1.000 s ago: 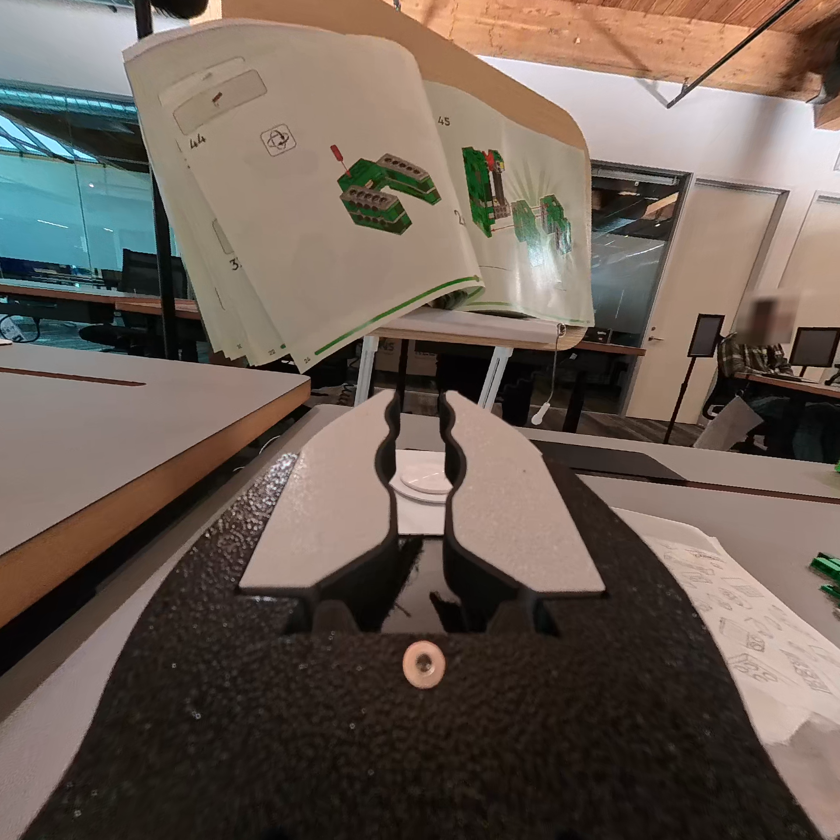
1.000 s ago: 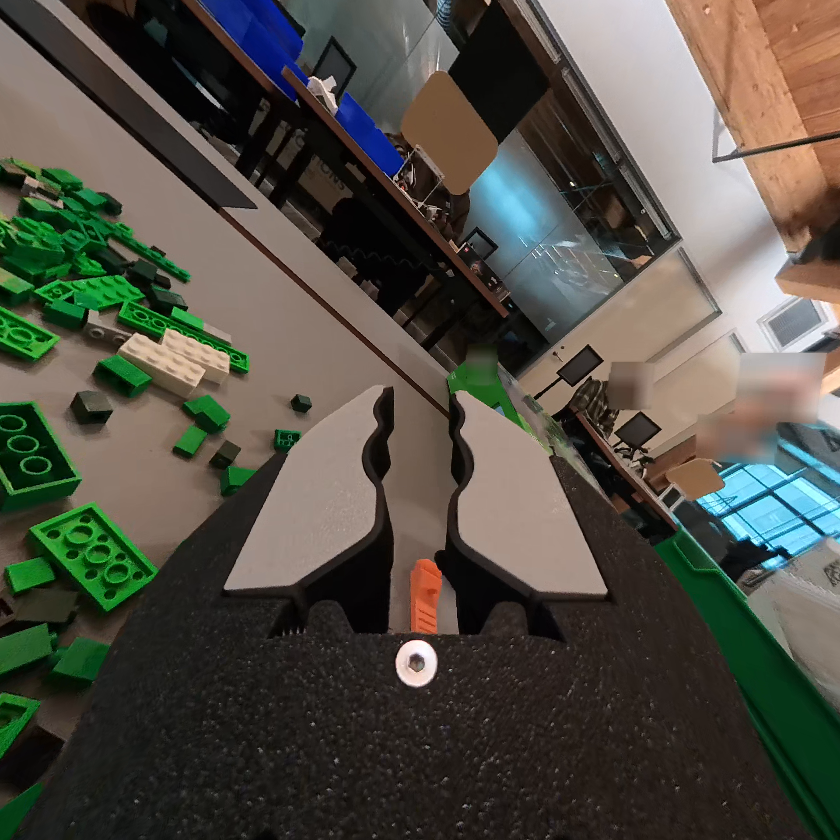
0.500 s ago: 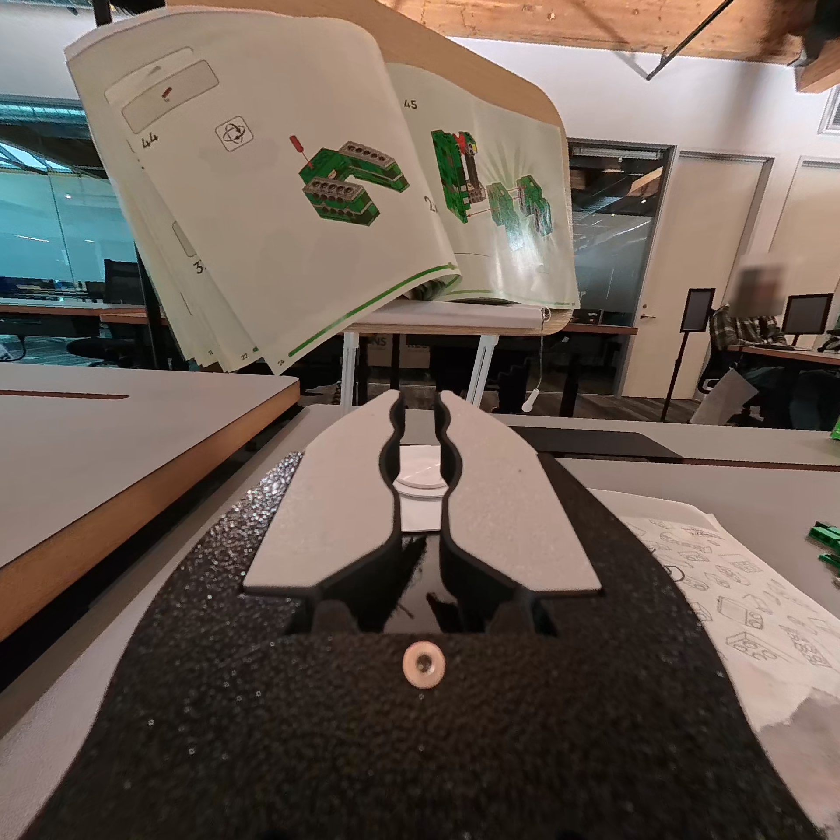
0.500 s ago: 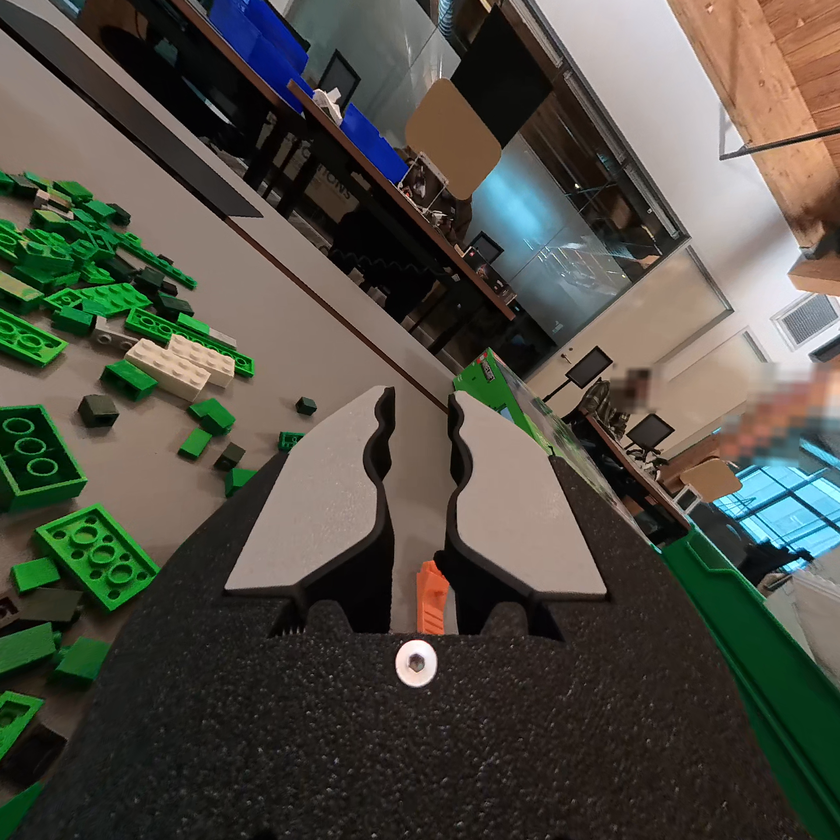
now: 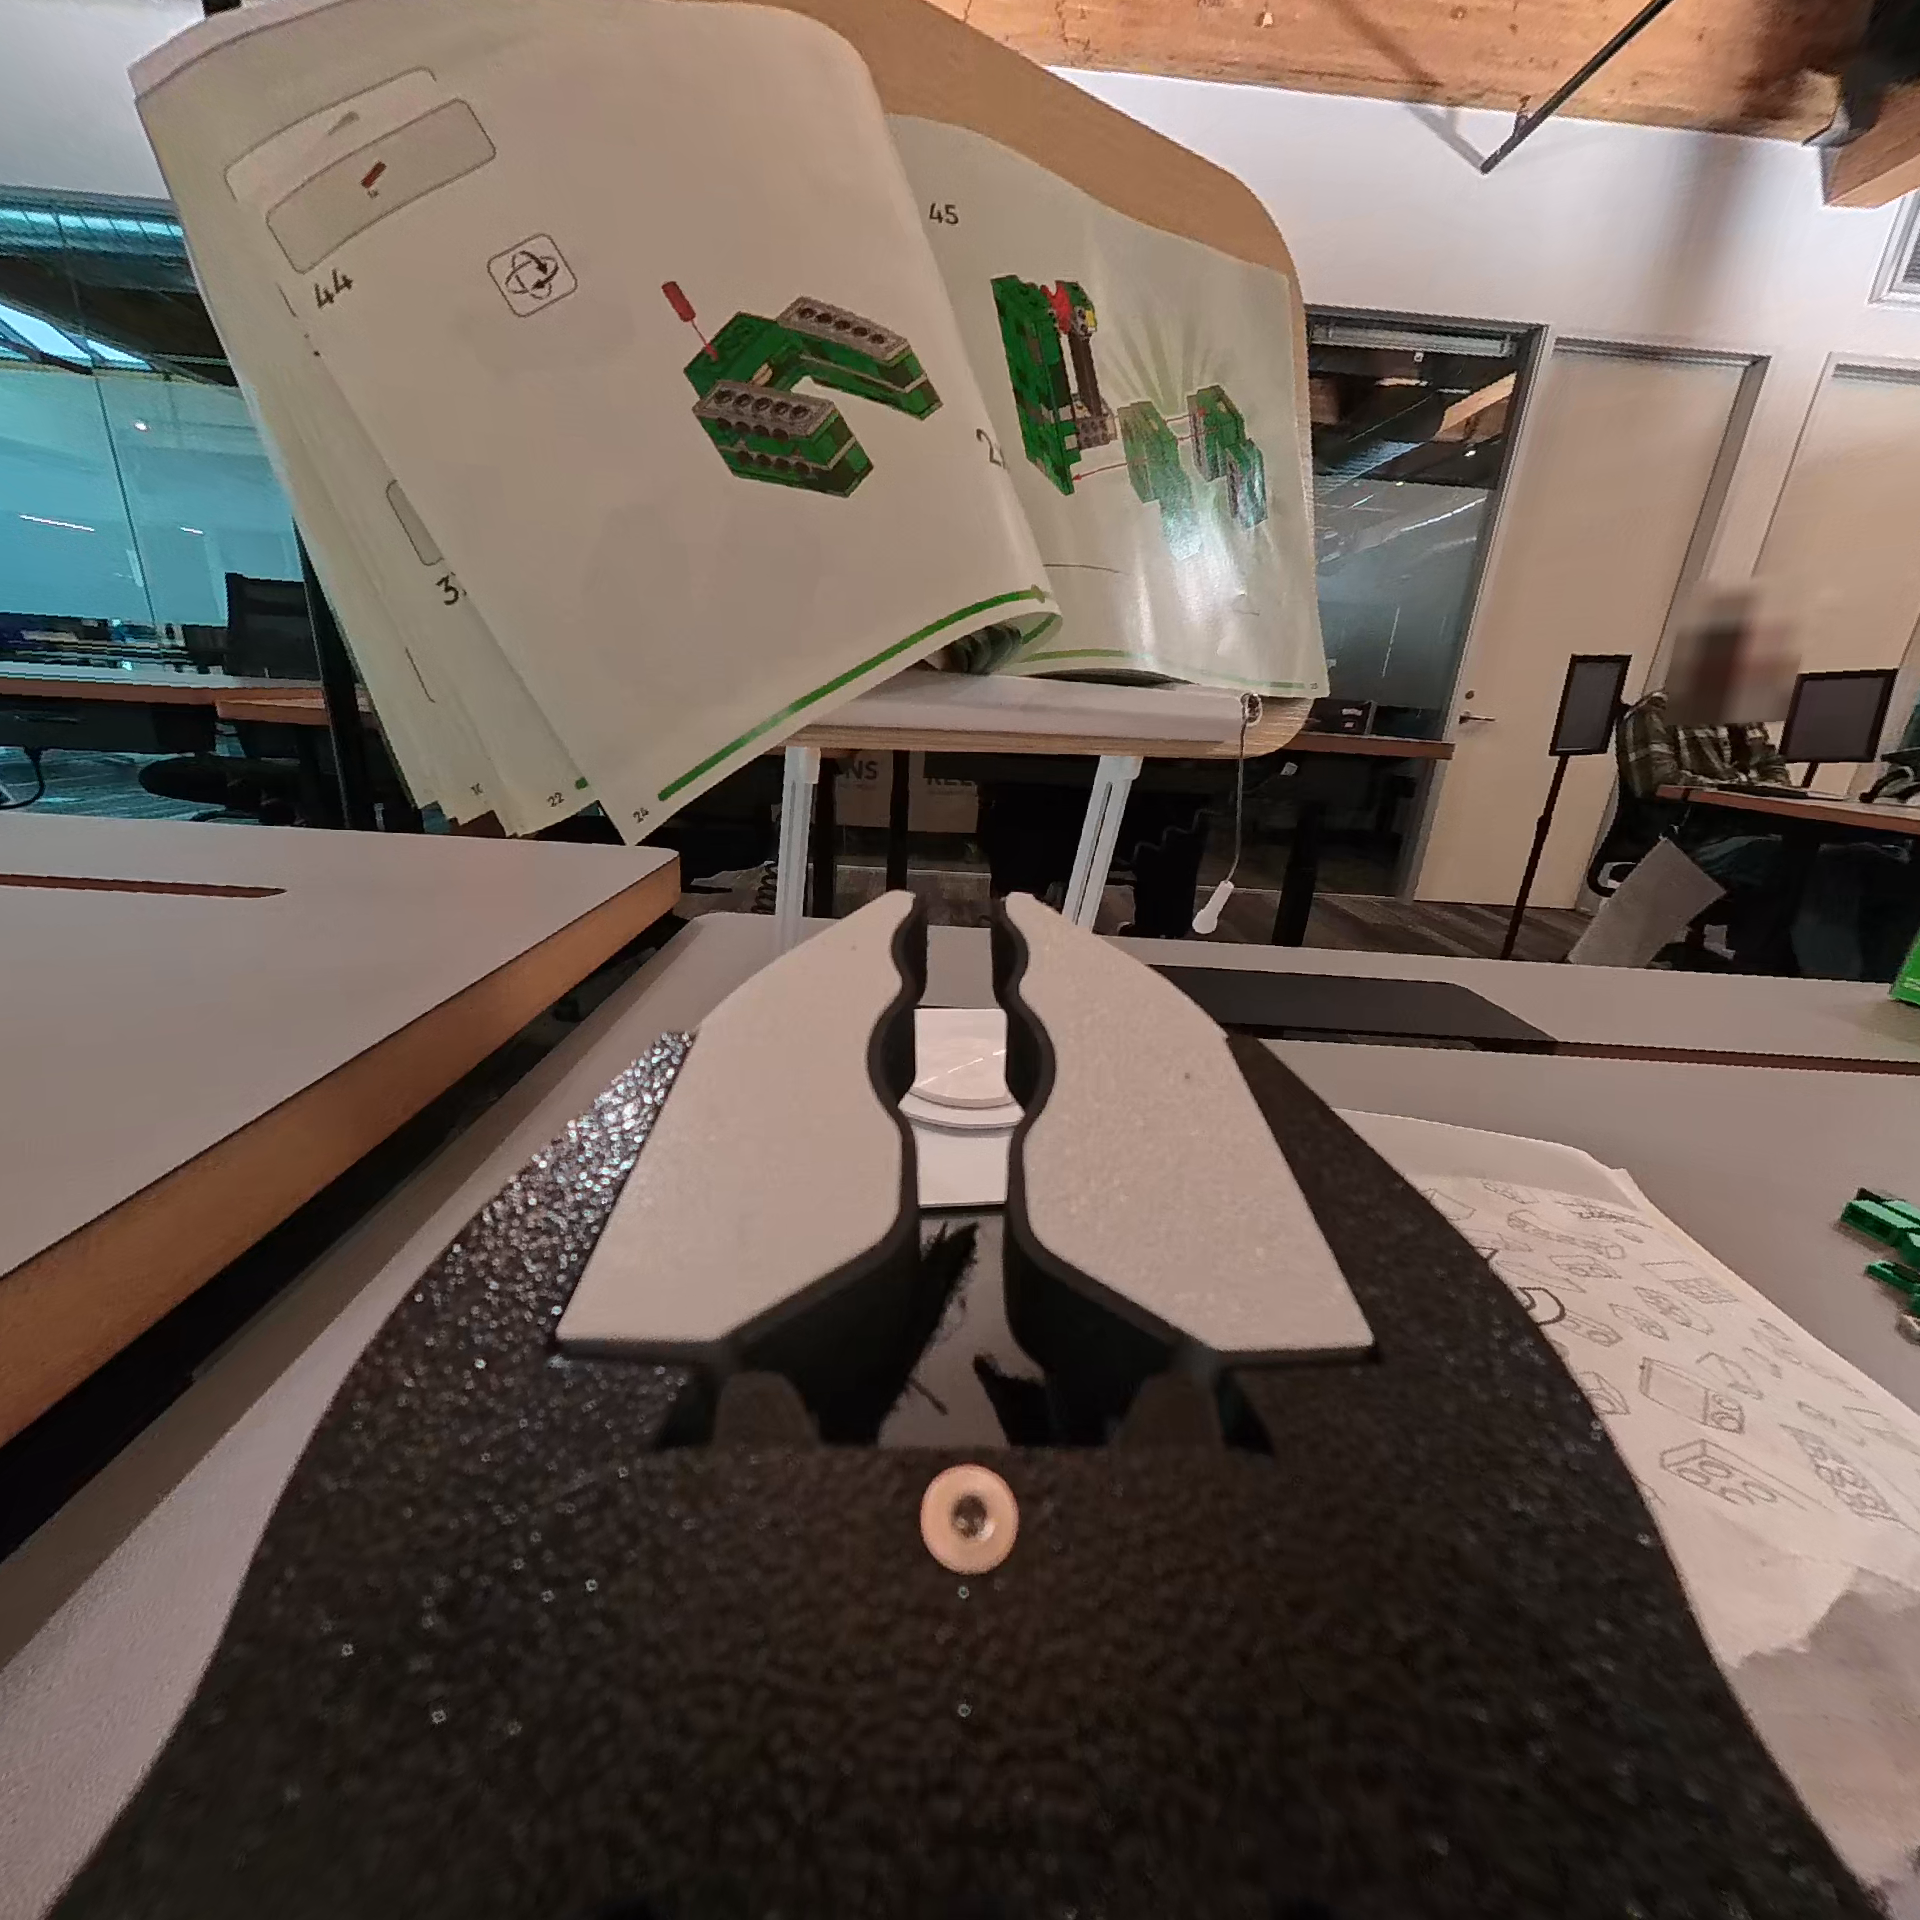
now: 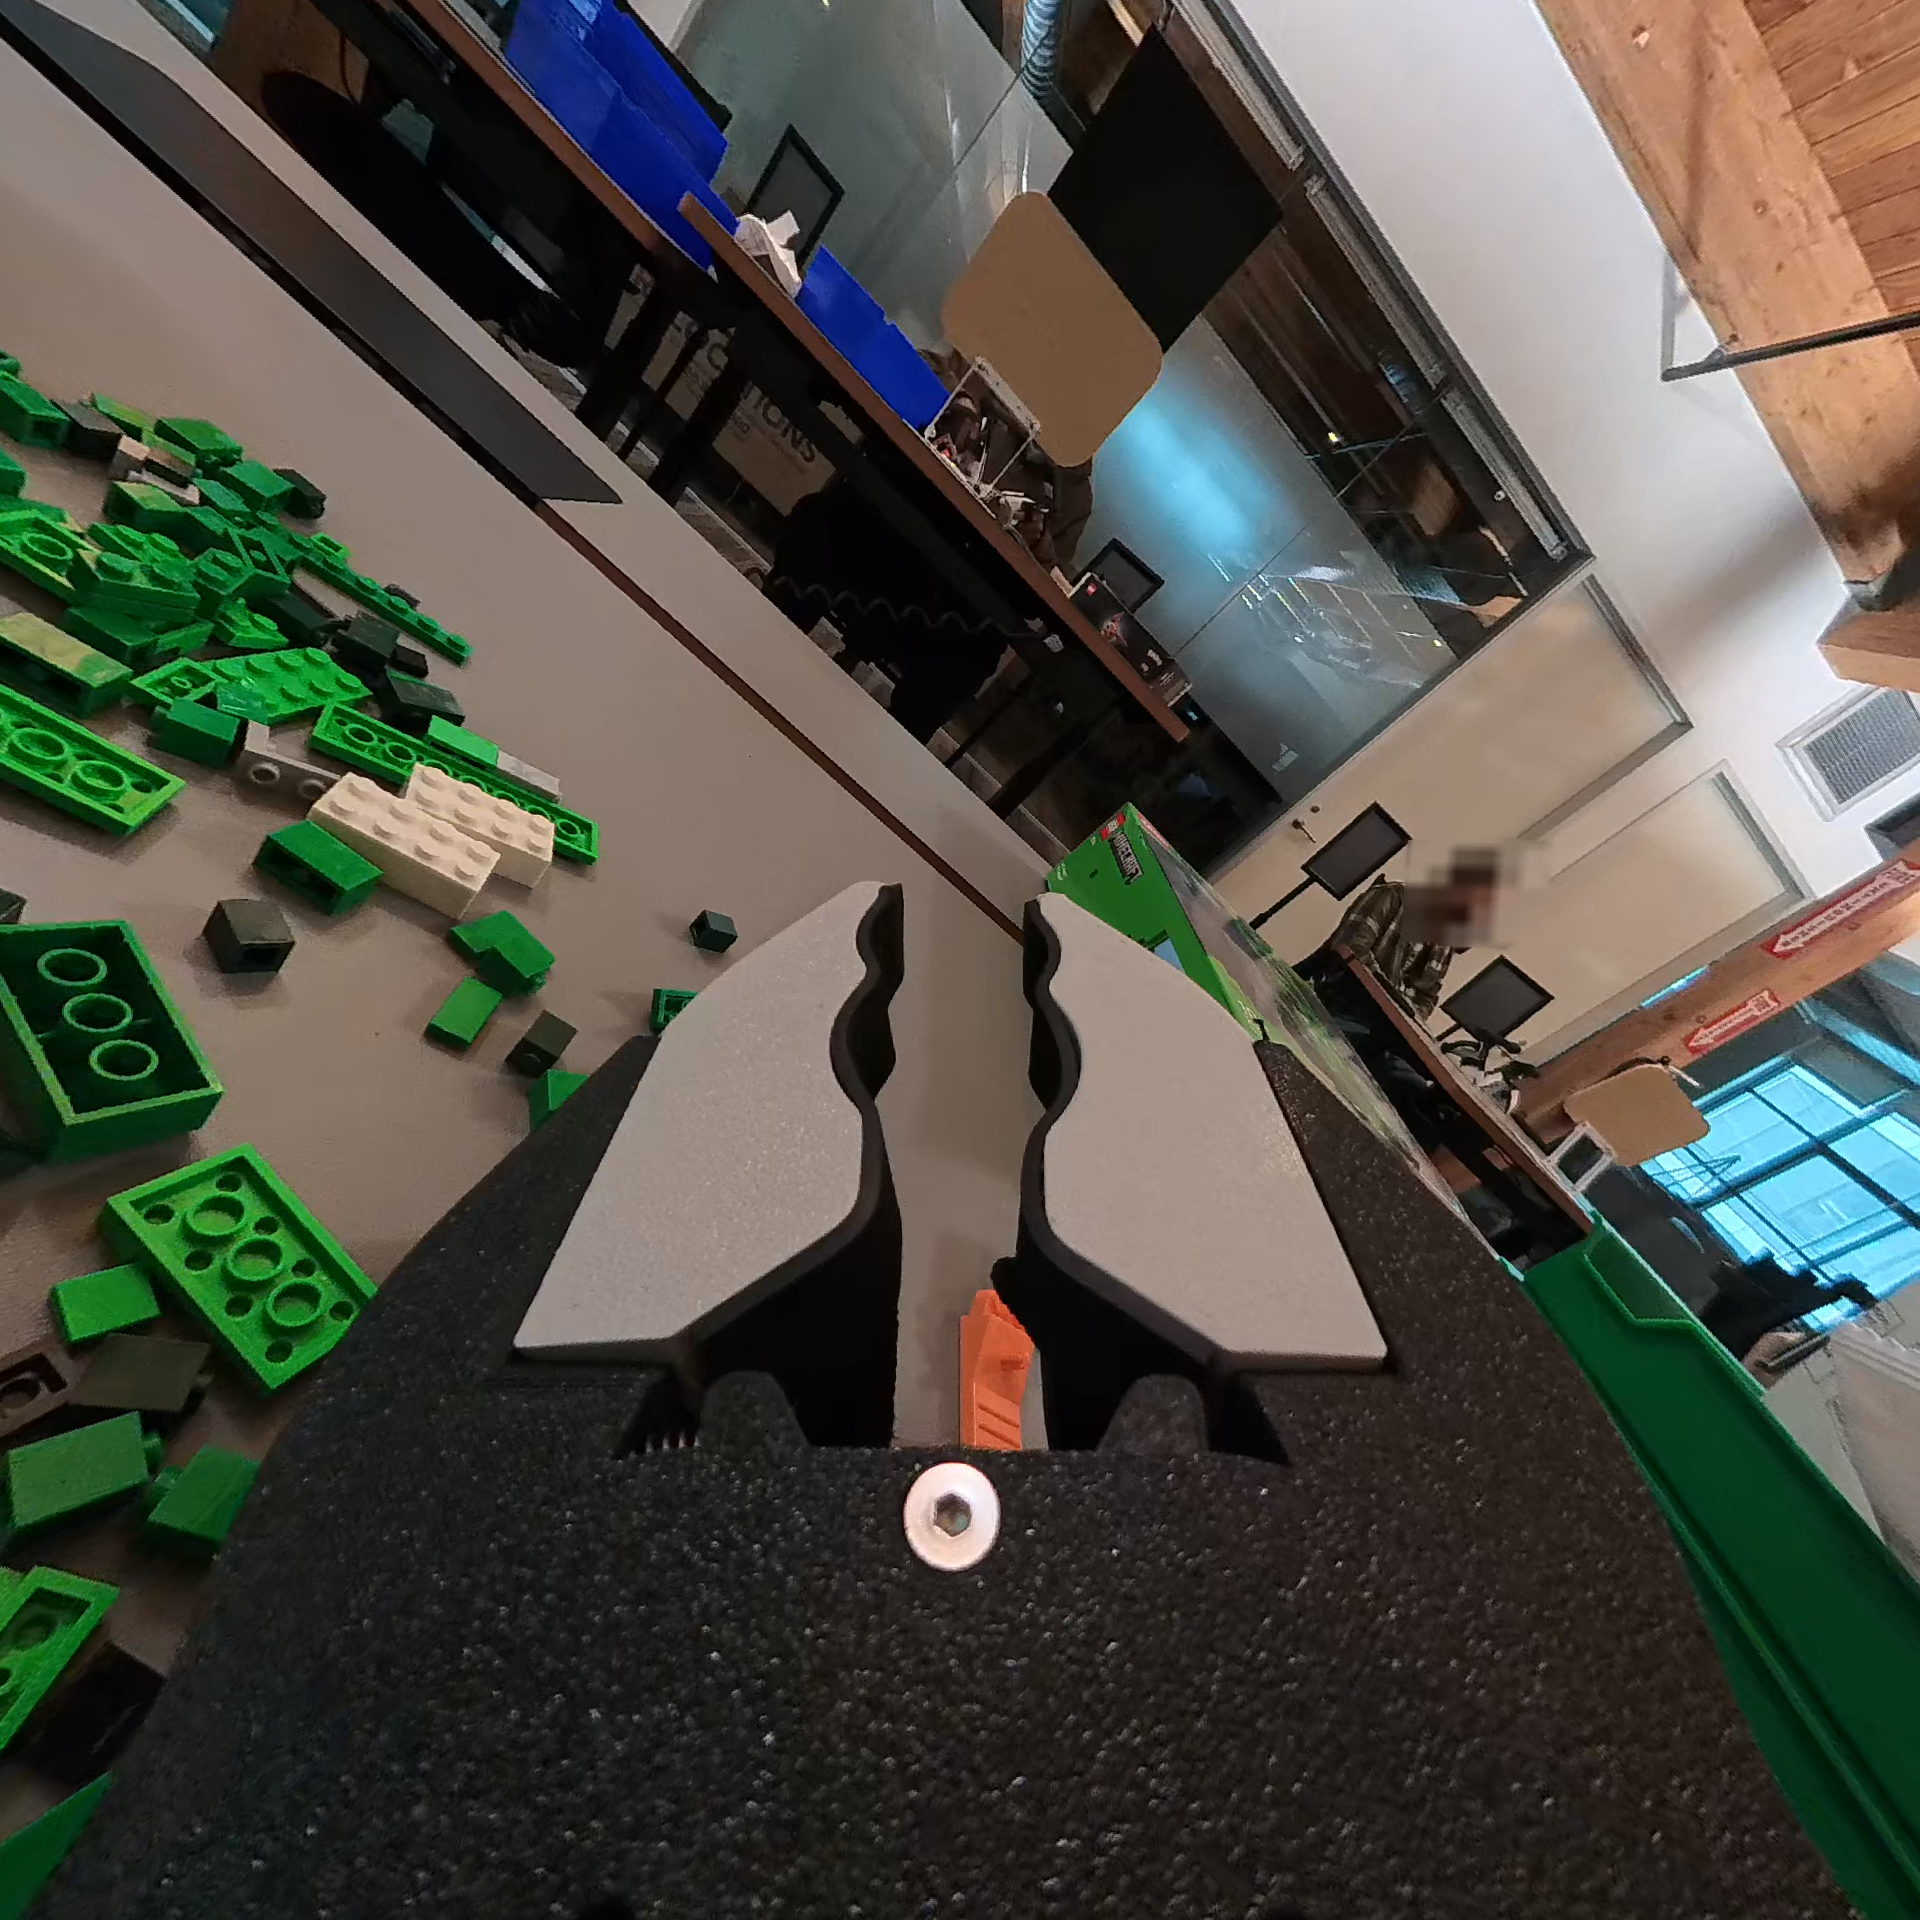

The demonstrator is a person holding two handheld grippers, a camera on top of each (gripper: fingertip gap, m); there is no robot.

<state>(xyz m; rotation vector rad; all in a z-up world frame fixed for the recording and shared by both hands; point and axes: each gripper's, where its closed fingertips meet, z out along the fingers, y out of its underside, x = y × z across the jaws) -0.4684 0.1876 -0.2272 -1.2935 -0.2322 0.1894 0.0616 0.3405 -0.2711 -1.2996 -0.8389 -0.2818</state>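
Smooth grey tabletop (image 6: 665,665) bears studded green bricks (image 6: 234,1262) beside right tool (image 6: 961,935).

An open instruction booklet (image 5: 665,416) stood propped above and beyond the left gripper (image 5: 958,914). A printed sheet (image 5: 1704,1382) lay to its right. Loose bricks (image 6: 208,790) lay scattered left of the right gripper (image 6: 962,914), a bin (image 6: 1745,1538) at its right.

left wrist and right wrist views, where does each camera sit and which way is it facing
Left wrist view: sits on the left gripper, low over the grey table, facing an open instruction booklet; jaws slightly apart.
Right wrist view: sits on the right gripper, tilted, facing green bricks and an orange tool; jaws apart.
Shared: the table and office behind.
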